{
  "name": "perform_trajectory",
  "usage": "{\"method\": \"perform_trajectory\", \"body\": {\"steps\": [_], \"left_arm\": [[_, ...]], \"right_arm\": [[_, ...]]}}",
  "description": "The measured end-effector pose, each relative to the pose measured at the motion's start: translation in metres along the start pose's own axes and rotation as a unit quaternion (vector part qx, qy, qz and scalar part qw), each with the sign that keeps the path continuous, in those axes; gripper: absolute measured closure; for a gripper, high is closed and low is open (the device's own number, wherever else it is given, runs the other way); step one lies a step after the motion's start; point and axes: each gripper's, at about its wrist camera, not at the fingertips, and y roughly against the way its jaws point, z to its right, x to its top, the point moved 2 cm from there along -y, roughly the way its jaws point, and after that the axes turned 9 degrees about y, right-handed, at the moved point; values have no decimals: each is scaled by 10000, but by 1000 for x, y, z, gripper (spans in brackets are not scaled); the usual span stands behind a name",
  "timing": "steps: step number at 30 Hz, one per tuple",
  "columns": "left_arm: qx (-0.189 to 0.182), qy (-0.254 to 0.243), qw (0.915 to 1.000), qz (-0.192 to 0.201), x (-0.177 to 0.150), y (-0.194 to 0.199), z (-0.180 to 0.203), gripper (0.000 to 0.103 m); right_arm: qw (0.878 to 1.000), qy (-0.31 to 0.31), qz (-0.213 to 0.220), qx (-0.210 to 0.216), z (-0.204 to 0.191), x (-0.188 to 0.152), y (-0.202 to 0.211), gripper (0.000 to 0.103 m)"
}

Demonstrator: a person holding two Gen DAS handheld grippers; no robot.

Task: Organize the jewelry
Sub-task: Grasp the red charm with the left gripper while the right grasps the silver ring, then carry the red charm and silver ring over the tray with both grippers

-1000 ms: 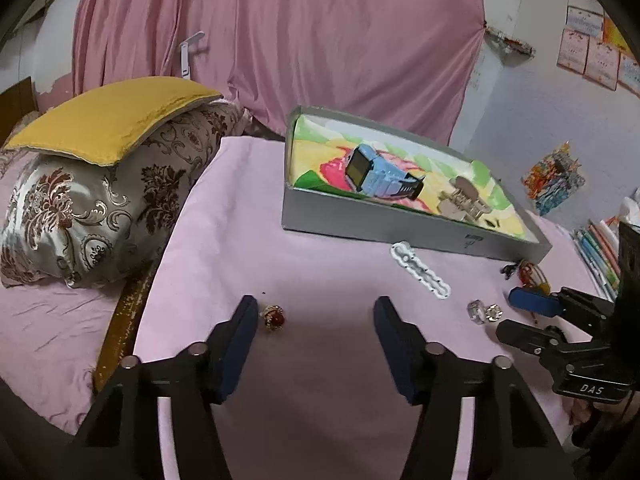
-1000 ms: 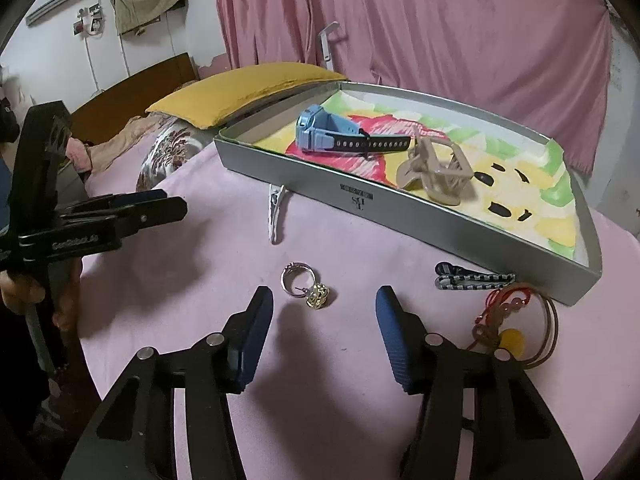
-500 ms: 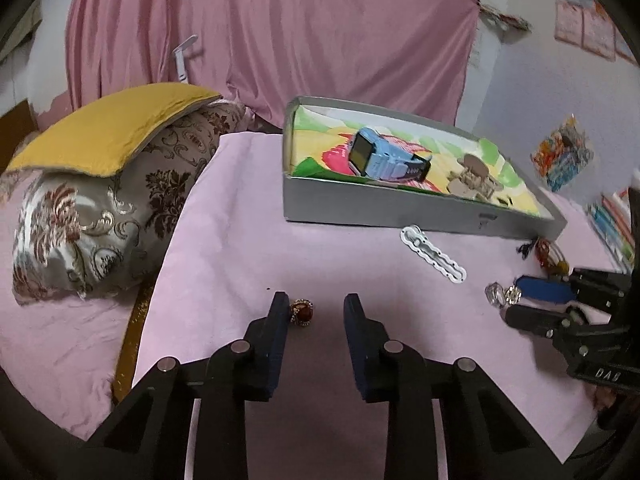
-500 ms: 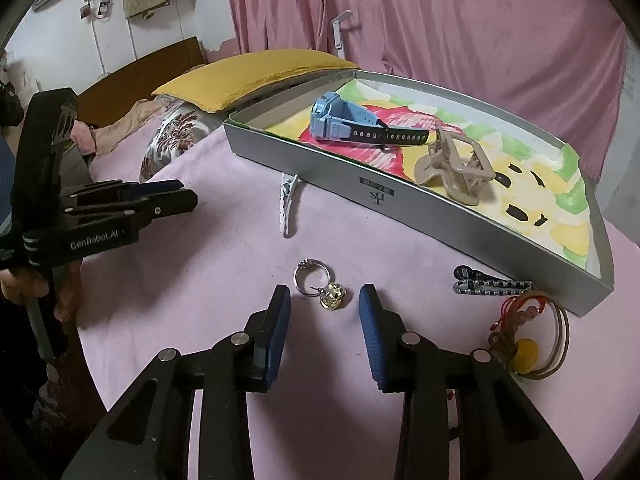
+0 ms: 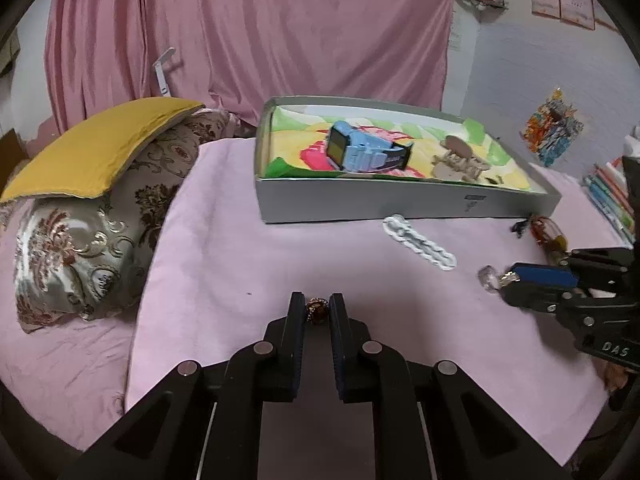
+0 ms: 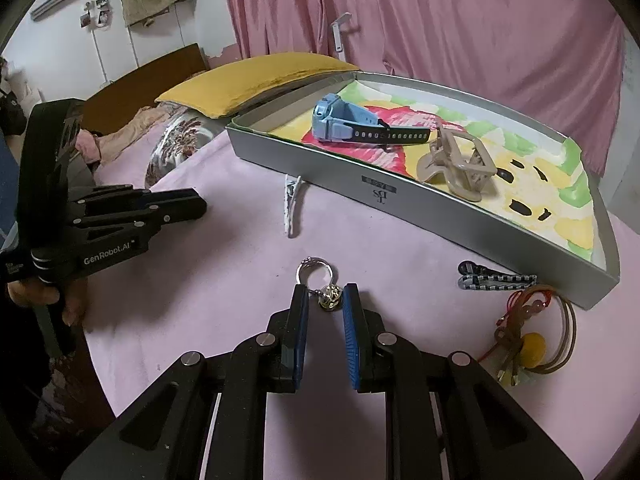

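A small red-and-gold ring (image 5: 317,311) lies on the pink cloth, and my left gripper (image 5: 317,305) is closing with its pads pressed on either side of it. In the right wrist view a gold bell charm (image 6: 330,298) on a silver key ring (image 6: 316,270) sits between the blue pads of my right gripper (image 6: 326,300). Those jaws are closing, with a thin gap still showing on the left. A grey box (image 6: 440,208) at the back holds a blue watch (image 6: 344,124) and a beige hair claw (image 6: 456,164).
A white hair clip (image 5: 418,242) lies in front of the box (image 5: 360,204). Two striped clips (image 6: 496,280) and a red cord bracelet with a yellow bead (image 6: 532,332) lie at the right. Patterned and yellow pillows (image 5: 92,200) lie beyond the cloth's left edge.
Both grippers have narrowed from wide open. The left jaws have come together on the red ring. The right jaws have drawn in around the bell charm. Neither hand has shifted much.
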Motion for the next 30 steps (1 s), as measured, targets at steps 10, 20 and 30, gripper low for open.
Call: {"method": "perform_trajectory", "body": {"steps": [10,20,30], "left_arm": [[-645,180,9959,606,-4,21,15,92],[-1136,172,9773,1779,25,54,48,92],[-1321,24,9634,2331,62,57,80,92]], "right_arm": [[9964,-277,777,-205,8,-2,27,88],[9768,-177,1926,-922,16,17,79,88],[9487,-132,2736,-1580,39,52,115,88]]}}
